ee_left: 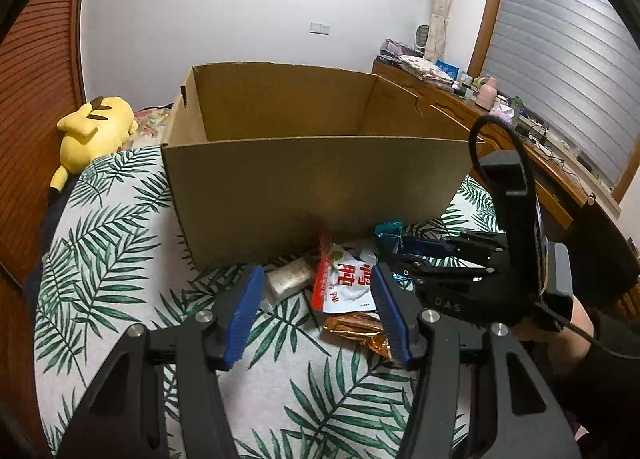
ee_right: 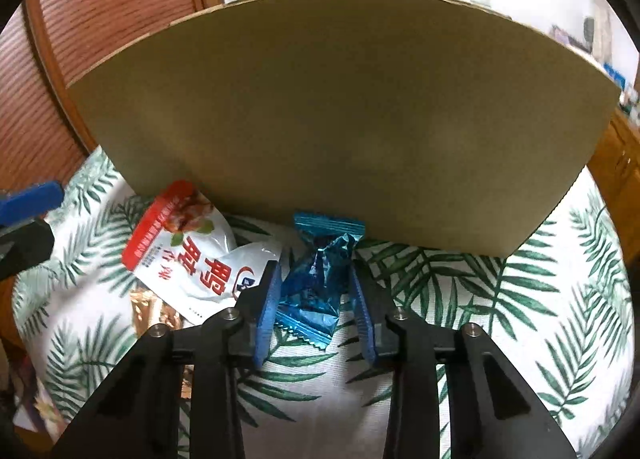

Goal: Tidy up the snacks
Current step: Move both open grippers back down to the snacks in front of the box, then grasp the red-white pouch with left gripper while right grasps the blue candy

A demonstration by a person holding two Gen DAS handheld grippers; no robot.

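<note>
- Left wrist view: box (ee_left: 320,179) is standing open-topped across the middle of the frame on a leaf-print cover (ee_left: 104,259), with a yellow plush (ee_left: 94,127) lying at mid-left.
- Left gripper (ee_left: 316,291) is hovering at the bottom centre, fingers apart and gripping nothing; a white-and-red pouch (ee_left: 344,283) is showing between them, a pale pack (ee_left: 288,279) to its left and a gold wrapper (ee_left: 360,331) below it.
- Right gripper (ee_left: 404,249) is reaching in from the right toward a blue candy (ee_left: 387,230) at the box's foot.
- Right wrist view: box (ee_right: 340,119) is filling the upper frame.
- Right gripper (ee_right: 316,283) is sitting at lower centre, its pads pressing on both sides of the blue candy (ee_right: 316,279), which is lying on the cover (ee_right: 500,299) against the box.
- Pouch (ee_right: 188,255) is lying just left of the candy.
</note>
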